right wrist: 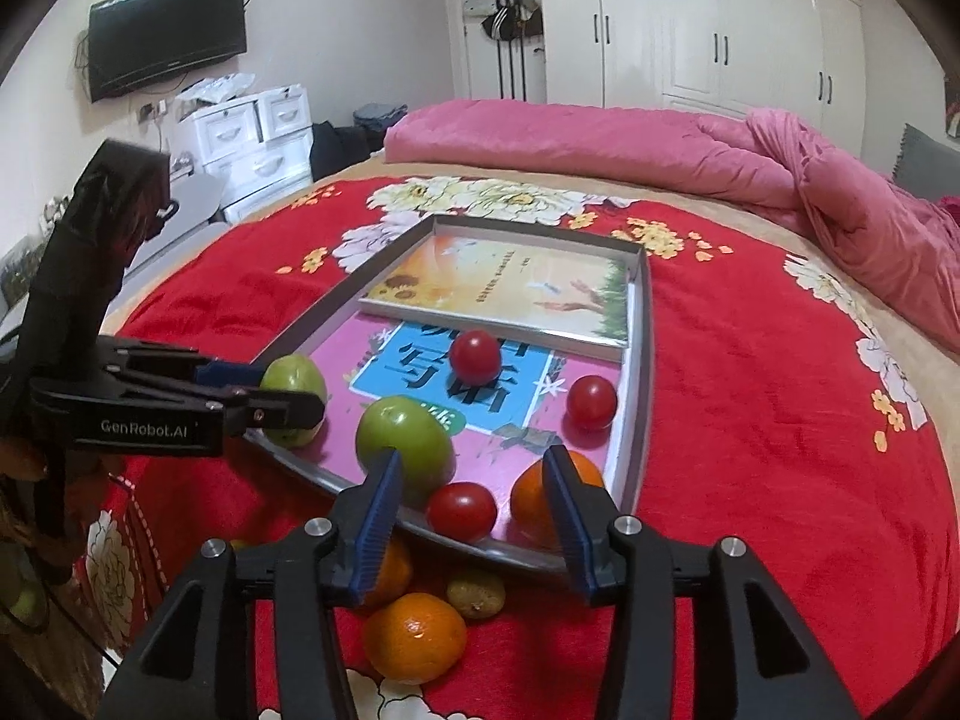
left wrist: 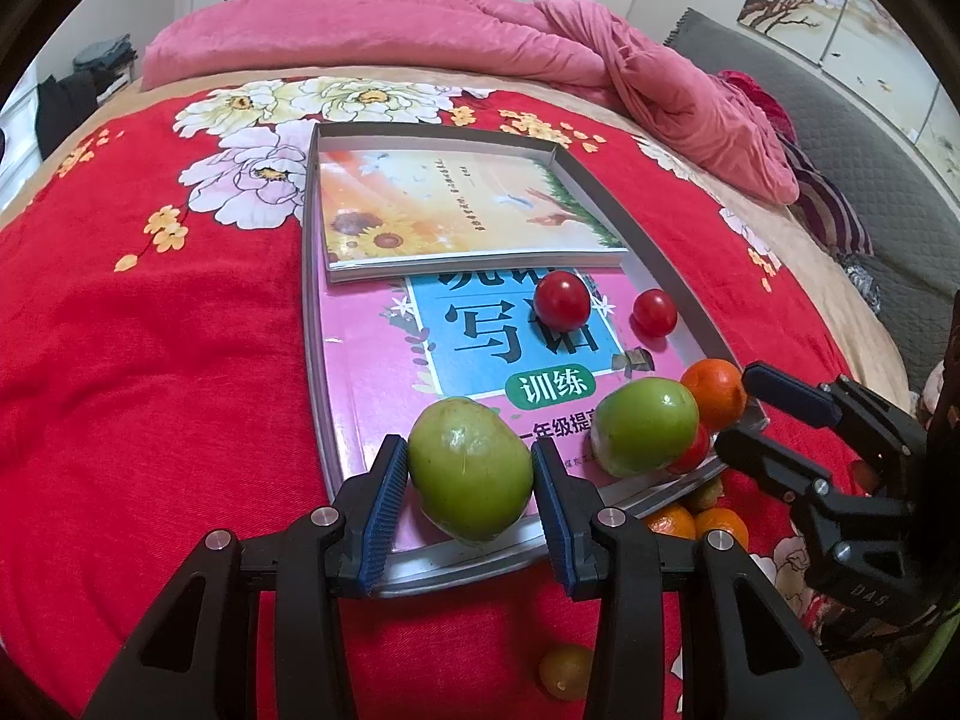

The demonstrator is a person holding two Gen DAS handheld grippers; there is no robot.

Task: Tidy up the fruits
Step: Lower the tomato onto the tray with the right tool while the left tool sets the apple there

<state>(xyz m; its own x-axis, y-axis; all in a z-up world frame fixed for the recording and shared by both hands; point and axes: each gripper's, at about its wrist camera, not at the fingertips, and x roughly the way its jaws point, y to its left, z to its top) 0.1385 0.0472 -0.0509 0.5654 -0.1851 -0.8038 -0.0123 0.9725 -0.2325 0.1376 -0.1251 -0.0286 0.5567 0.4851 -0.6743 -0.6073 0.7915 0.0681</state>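
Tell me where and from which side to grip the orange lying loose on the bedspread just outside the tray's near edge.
Grip the orange across its widest middle, coming down from above with the empty right hand-held gripper, probably the safest approach. It is round with its stem dimple facing the camera. Another orange and a small brownish fruit crowd its far side, so close the fingers on its left and right flanks.

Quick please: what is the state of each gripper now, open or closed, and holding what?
Left gripper: closed on a green fruit at the tray's near edge.
Right gripper: open, holding nothing.
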